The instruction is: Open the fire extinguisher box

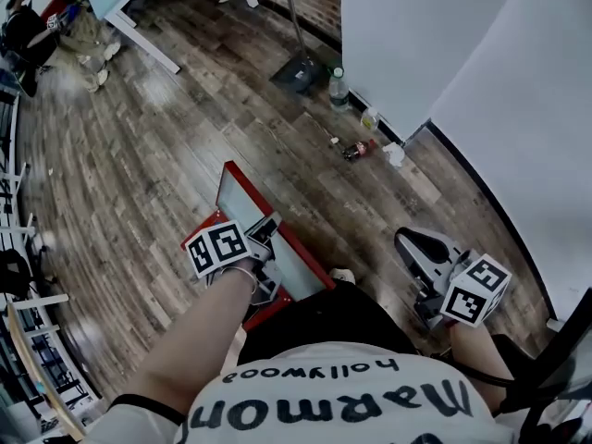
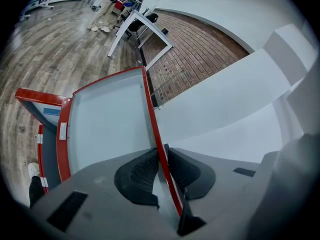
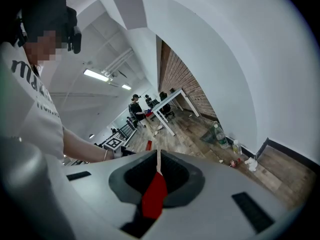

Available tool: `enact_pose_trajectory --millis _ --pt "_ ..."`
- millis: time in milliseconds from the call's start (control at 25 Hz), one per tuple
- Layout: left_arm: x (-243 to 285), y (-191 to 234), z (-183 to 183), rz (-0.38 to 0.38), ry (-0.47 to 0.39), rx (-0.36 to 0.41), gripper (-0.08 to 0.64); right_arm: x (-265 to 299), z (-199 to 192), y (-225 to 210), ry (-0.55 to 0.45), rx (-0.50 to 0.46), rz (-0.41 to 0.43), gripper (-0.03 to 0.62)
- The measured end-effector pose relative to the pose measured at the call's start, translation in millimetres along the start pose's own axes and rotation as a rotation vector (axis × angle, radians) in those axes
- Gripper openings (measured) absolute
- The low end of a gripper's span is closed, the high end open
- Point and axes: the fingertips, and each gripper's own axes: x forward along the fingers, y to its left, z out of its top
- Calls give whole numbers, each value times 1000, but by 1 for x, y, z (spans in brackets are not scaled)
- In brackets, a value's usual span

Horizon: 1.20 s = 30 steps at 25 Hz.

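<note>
The left gripper (image 2: 161, 151) has its jaws pinching the free edge of the door (image 2: 107, 119) of the fire extinguisher box (image 2: 40, 100). The edge is a thin red metal strip, and it runs straight up out of the jaws between the two dark ribbed pads. To the left of the jaws lies the door's flat, pale grey panel, smooth and matt, closed in by the red frame with rounded corners. Further left, beyond the panel, stands the red-rimmed body of the box, with a darker blue-grey inside.

In the head view the door (image 1: 250, 206) stands out over the floor (image 1: 139, 155) of dark wooden planks. The left gripper (image 1: 254, 248) grips it at the near end, with the black-and-white marker cube (image 1: 219, 248) just behind the jaws.

The right gripper (image 3: 158, 156) has its jaws pressed together. A red wedge shape shows low in the seam between them, and what it is cannot be told. Far ahead of these jaws a clear plastic bottle (image 3: 219, 134) stands at the foot of a smooth white wall (image 3: 225, 69). In the head view the right gripper (image 1: 416, 248) is well apart from the door.
</note>
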Motion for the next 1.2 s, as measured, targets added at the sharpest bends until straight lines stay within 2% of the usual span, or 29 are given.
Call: enact_pose_trajectory --millis 640,1000,1200 --pt "17 5 -4 -2 -1 -10 61 2 -14 -14 14 25 -6 29" --pt "25 8 -5 27 -22 -42 63 2 -16 -16 26 25 -13 29" --pt "30 9 -3 36 -16 -28 63 1 -21 -21 33 43 -22 29"
